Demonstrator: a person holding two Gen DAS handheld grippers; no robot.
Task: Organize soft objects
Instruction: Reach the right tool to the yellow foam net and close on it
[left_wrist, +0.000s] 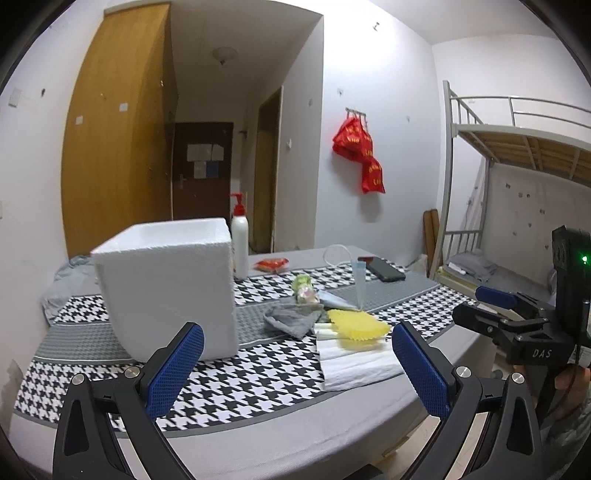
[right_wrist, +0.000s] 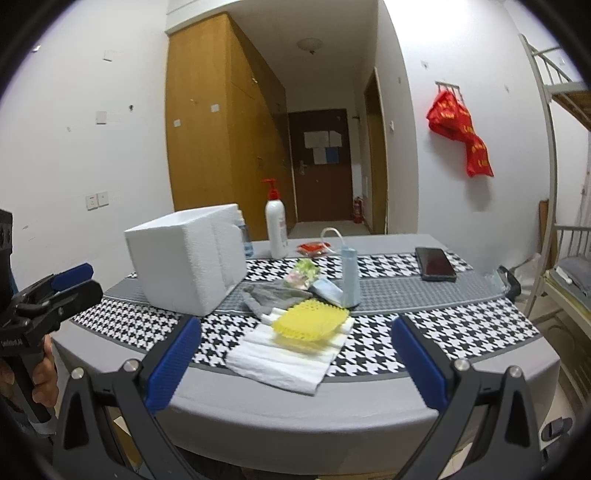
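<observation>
White foam box (left_wrist: 166, 284) stands open-topped beside heaped soft cloths (right_wrist: 291, 332) (presumably their destination); both hand-held grippers (left_wrist: 295, 373) (right_wrist: 295, 362) hover released, empty.

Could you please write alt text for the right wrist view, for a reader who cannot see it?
The open right gripper hovers at the near edge of a table with a houndstooth cloth, facing a yellow sponge lying on a folded white towel. Behind are a grey cloth and a white foam box; the left gripper is at far left.
</observation>
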